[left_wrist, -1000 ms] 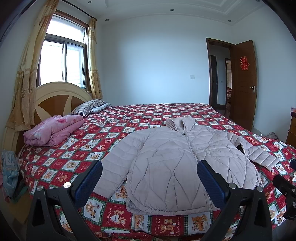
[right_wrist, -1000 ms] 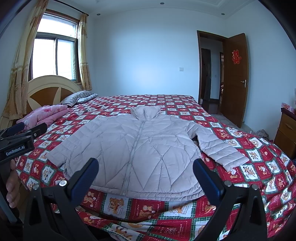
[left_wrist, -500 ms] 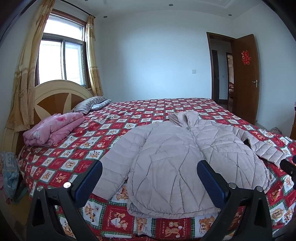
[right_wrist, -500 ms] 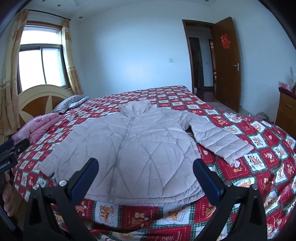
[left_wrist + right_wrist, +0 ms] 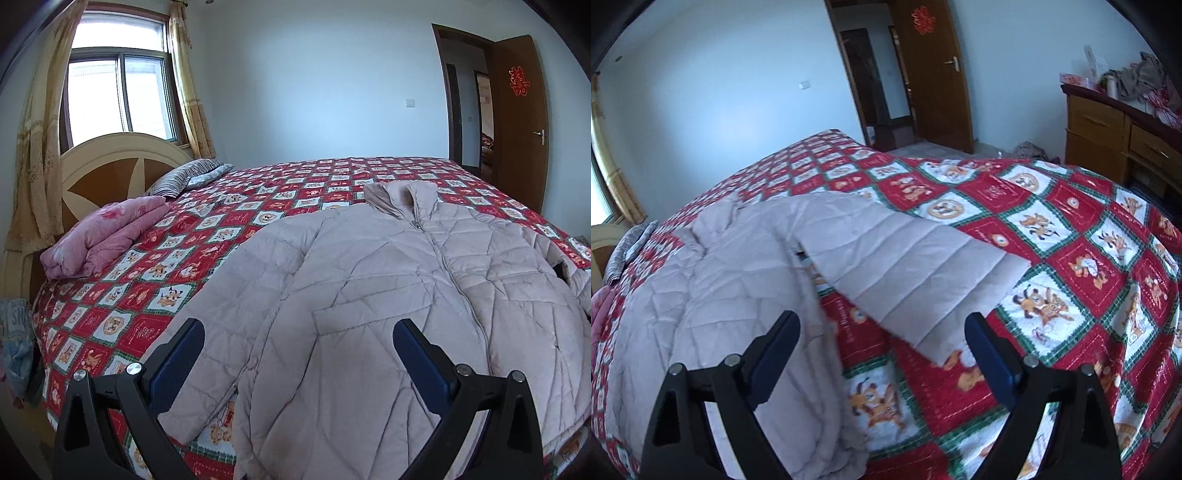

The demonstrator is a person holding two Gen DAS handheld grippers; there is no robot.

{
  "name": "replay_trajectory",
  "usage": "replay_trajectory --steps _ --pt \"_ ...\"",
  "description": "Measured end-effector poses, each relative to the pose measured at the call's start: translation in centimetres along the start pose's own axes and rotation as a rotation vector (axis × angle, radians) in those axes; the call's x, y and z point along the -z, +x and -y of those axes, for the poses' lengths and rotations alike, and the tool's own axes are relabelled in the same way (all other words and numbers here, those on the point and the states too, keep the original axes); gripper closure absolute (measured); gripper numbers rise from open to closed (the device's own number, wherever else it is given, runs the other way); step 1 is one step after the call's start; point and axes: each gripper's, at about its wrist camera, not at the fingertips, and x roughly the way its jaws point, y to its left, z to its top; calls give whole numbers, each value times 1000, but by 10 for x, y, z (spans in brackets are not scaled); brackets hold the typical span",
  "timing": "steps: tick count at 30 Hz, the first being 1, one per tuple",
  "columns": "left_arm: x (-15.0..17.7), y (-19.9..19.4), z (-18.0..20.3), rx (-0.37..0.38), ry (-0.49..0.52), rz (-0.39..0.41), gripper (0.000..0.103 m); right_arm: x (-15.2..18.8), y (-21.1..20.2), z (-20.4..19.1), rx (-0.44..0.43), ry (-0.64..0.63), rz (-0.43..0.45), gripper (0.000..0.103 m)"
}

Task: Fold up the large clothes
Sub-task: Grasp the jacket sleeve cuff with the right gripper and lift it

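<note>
Pale quilted jacket (image 5: 388, 295) spread flat on patchwork bed (image 5: 1071, 240), both hand-held grippers, left (image 5: 299, 354) and right (image 5: 882, 347), released, empty; risk: jaws snagging bedspread beside jacket's sleeve (image 5: 905, 266).

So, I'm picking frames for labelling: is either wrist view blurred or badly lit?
Left wrist: sharp, the jacket quilting crisp, though the window is blown out. Right wrist: motion-smeared, the bedspread pattern soft, and tilted; both show fisheye bending at the edges.
</note>
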Motion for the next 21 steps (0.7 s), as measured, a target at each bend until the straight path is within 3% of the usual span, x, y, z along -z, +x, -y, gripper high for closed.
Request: replay_trajectory --steps 6,12,15,21 --pt "-14 47 25 -44 61 -1 1 -17 40 47 118 127 -73 17" --pt "-23 95 36 -73 71 -69 1 -24 68 55 148 130 -135 26" --pt "-15 115 41 -84 90 -110 1 -18 78 55 130 109 -148 39" --pt "6 144 50 -82 115 -192 1 -22 79 45 113 28 -116 78"
